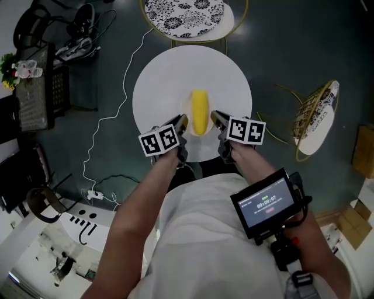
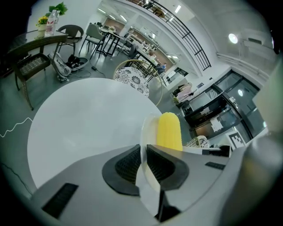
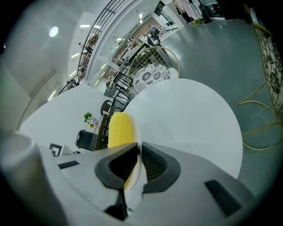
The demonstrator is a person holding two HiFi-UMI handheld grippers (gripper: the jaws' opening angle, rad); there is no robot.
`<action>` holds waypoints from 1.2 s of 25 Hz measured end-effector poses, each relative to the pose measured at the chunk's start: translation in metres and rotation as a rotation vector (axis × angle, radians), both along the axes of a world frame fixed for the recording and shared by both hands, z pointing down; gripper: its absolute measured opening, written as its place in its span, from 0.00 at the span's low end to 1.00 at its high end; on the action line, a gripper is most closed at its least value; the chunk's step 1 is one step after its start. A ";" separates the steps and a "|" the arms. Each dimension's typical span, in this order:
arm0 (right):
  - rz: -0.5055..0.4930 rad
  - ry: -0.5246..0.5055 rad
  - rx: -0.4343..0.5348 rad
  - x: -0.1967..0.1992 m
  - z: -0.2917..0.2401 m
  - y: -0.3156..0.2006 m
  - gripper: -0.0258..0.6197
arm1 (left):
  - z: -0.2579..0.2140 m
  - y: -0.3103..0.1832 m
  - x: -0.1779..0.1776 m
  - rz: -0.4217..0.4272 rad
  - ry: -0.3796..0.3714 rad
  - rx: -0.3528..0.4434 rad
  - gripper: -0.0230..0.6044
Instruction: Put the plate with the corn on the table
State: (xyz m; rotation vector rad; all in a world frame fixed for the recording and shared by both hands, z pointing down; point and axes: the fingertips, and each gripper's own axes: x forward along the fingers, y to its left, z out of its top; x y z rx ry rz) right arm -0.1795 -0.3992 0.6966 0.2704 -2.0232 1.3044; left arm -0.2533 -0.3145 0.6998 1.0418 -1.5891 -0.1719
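The left gripper point(image 1: 183, 122) has its jaws closed down to a thin gap on the left rim of a plate point(image 2: 147, 131). The right gripper point(image 1: 215, 117) pinches the opposite, right rim the same way. A yellow corn cob point(image 1: 200, 112) lies along the middle of the plate between them. The plate sits over the near half of a round white table point(image 1: 169, 76); whether it touches the tabletop cannot be told. A chair point(image 1: 184, 14) with a patterned seat stands at the table's far side.

Yellow corn point(image 1: 199, 112) lies on the white plate point(image 1: 186, 117) (thin-rimmed) over the round white table point(image 1: 169, 76).
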 end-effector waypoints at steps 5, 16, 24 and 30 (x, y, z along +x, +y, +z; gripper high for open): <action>-0.036 0.008 0.010 -0.010 0.011 0.002 0.10 | 0.010 0.006 -0.007 -0.044 -0.017 -0.023 0.11; -0.086 0.029 0.044 -0.026 0.041 0.013 0.10 | 0.038 0.021 -0.017 -0.098 -0.018 -0.040 0.11; -0.112 0.045 0.076 -0.027 0.057 0.015 0.10 | 0.050 0.022 -0.018 -0.096 -0.038 -0.055 0.11; -0.124 0.044 0.103 -0.035 0.059 0.012 0.10 | 0.053 0.019 -0.025 -0.109 -0.054 -0.054 0.11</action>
